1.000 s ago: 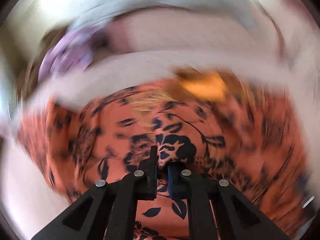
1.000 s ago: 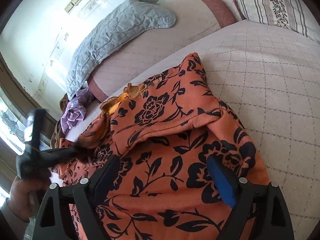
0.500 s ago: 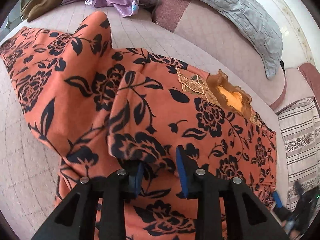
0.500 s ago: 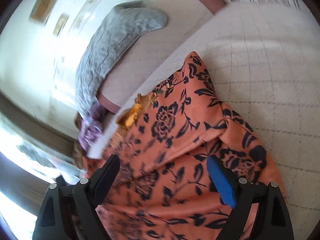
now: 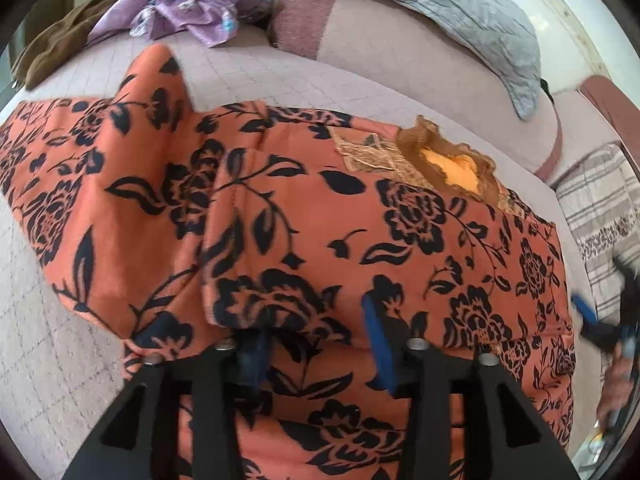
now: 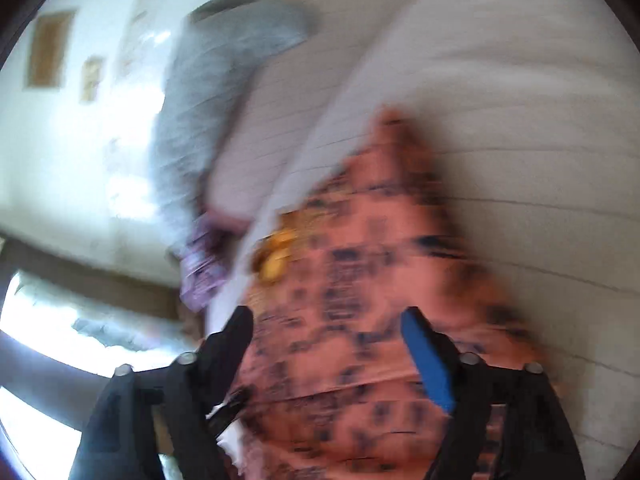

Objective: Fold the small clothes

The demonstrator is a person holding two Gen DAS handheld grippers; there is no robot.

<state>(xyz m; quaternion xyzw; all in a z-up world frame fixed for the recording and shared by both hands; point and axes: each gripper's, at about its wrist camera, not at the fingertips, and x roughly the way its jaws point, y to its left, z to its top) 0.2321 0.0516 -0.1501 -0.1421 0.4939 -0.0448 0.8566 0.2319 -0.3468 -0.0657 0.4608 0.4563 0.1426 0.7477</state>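
Note:
An orange garment with black flowers (image 5: 320, 208) lies spread on the quilted bed cover (image 5: 260, 76), its gold-trimmed neck (image 5: 448, 164) at the upper right. A folded flap of it (image 5: 256, 240) rests on top. My left gripper (image 5: 316, 328) hovers at that flap's near edge with its jaws opening. The cloth drapes over the left finger, and the pads do not press it. In the blurred right wrist view my right gripper (image 6: 328, 336) stands wide over the same garment (image 6: 380, 280) with its jaws closing, gripping nothing. Its blue pad (image 5: 588, 312) shows at the far right.
A purple garment (image 5: 192, 12) and a brown one (image 5: 60, 36) lie at the back left. A grey quilt (image 5: 460, 4) rests on the pink bolster behind. A striped pillow (image 5: 600, 220) is at the right, with a hand (image 5: 616, 384) below it.
My left gripper has let go of the orange cloth and its jaws have spread; the folded flap now lies on the garment. The right gripper has swung and rolled, blurring its view.

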